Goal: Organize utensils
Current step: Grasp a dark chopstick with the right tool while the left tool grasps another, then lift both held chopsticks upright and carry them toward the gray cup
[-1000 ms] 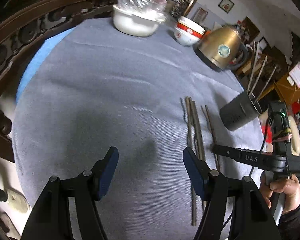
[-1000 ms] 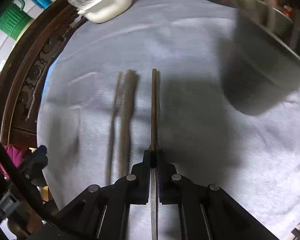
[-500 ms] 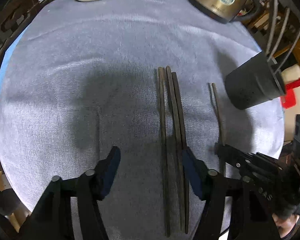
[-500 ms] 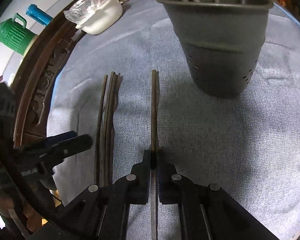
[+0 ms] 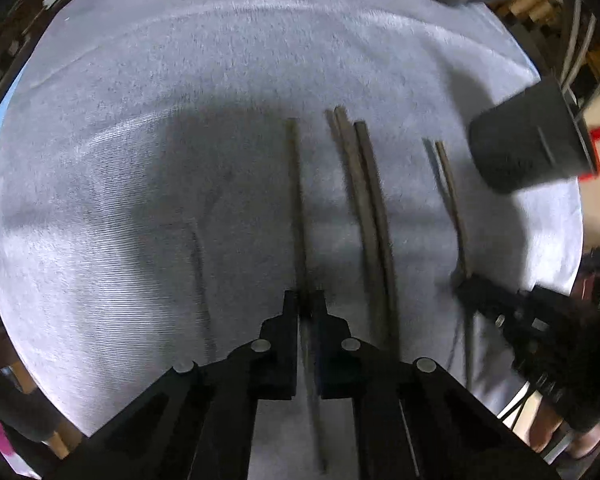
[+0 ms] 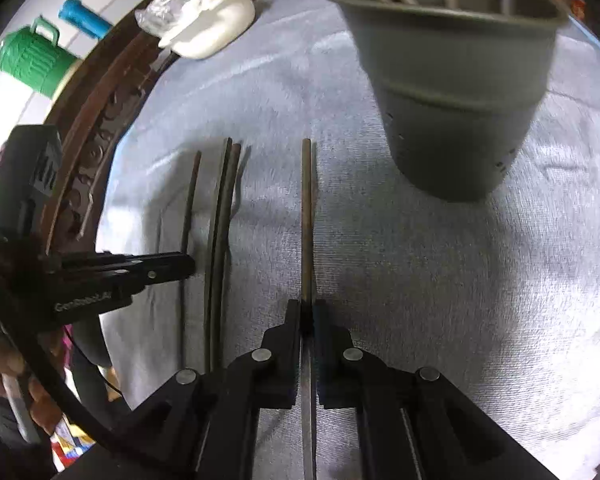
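Both grippers are clamping a chopstick each. In the left wrist view, the left gripper is pressing its jaws narrow around the left chopstick, whose shaft is running from the pads toward twelve o'clock and trailing back toward six o'clock beneath the tool. A pair of loose chopsticks is lying on the grey cloth just at two o'clock of that grip, parallel to it. Farther toward three o'clock, the right gripper is pinching the right chopstick. In the right wrist view, the right gripper is holding that stick narrow between its pads, with the long axis pointing straight to twelve o'clock. The dark utensil holder is standing upright on the cloth at about one o'clock of the stick's tip, near but apart, and it is already carrying several sticks. Judging from this, the coming move is turning on that offset: the right-hand stick is lying along the cloth while the holder's mouth is facing up, so the stick would need lifting and tipping upright before it drops in. The right hand is the nearer of the two to the holder; the left is sitting well apart from it, with the loose pair in between.
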Demonstrator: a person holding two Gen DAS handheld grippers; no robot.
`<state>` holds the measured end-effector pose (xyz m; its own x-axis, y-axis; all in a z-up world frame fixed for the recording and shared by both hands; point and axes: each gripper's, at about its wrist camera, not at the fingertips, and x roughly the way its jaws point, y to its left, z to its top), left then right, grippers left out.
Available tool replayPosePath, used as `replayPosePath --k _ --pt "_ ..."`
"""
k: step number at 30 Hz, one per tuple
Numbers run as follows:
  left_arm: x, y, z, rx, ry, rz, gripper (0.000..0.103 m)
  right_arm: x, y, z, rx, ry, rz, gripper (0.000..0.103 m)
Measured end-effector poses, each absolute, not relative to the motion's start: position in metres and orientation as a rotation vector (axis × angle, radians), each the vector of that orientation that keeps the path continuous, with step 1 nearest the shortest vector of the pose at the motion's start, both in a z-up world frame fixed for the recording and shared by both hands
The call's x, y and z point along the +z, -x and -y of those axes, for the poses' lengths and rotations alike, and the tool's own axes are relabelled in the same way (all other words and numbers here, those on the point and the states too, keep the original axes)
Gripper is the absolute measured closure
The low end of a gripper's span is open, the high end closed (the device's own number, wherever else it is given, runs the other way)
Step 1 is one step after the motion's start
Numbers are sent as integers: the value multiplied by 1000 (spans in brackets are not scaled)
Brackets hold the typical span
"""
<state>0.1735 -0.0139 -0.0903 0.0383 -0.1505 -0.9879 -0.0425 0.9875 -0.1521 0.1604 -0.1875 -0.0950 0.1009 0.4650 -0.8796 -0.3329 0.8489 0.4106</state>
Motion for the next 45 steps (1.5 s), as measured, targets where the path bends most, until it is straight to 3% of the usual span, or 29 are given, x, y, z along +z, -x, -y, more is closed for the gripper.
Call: replayPosePath --k 7,19,29,45 --pt "-94 -183 6 -142 38 -1618 96 -91 -173 160 554 42 -1442 95" --pt "-91 -186 22 -172 5 -1606 96 -90 -190 118 512 252 -1557 94" --pt "-86 -163 -21 -214 194 -1530 98 -81 -172 108 474 261 -1472 97" --pt "-24 -107 -79 -149 428 -1167 98 -21 -110 137 564 82 -1204 97"
